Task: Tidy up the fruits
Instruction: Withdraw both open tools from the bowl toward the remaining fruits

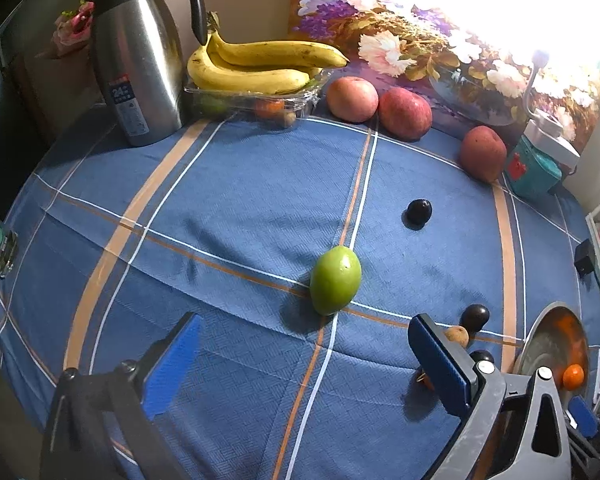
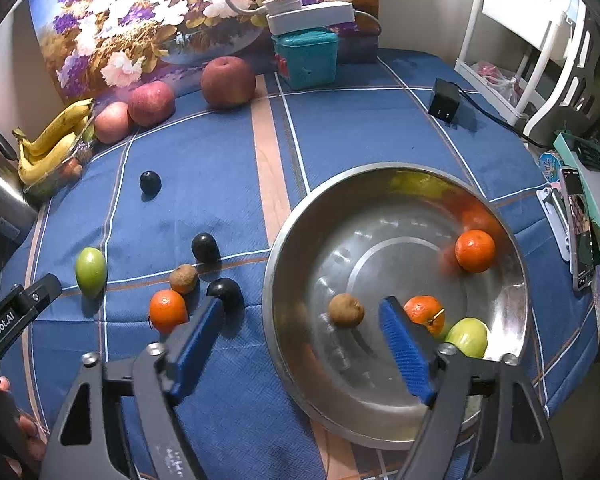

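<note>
A steel bowl (image 2: 380, 412) holds two oranges (image 2: 475, 250), a brown fruit (image 2: 346, 310) and a green fruit (image 2: 467, 337). On the blue cloth lie a green fruit (image 1: 335, 280), dark plums (image 2: 205, 247), a small brown fruit (image 2: 183, 278) and an orange (image 2: 168, 311). My left gripper (image 1: 304, 356) is open and empty just short of the green fruit. My right gripper (image 2: 300, 340) is open and empty above the bowl's near left rim. The bowl also shows in the left wrist view (image 1: 540, 344).
Three apples (image 1: 405, 113), bananas (image 1: 256, 64) on a clear tray, a steel jug (image 1: 138, 52), a teal box (image 2: 306, 58) with a lamp and a flower painting stand at the back. A charger (image 2: 444, 100), a phone (image 2: 580, 232) and a white rack (image 2: 540, 40) are at the right.
</note>
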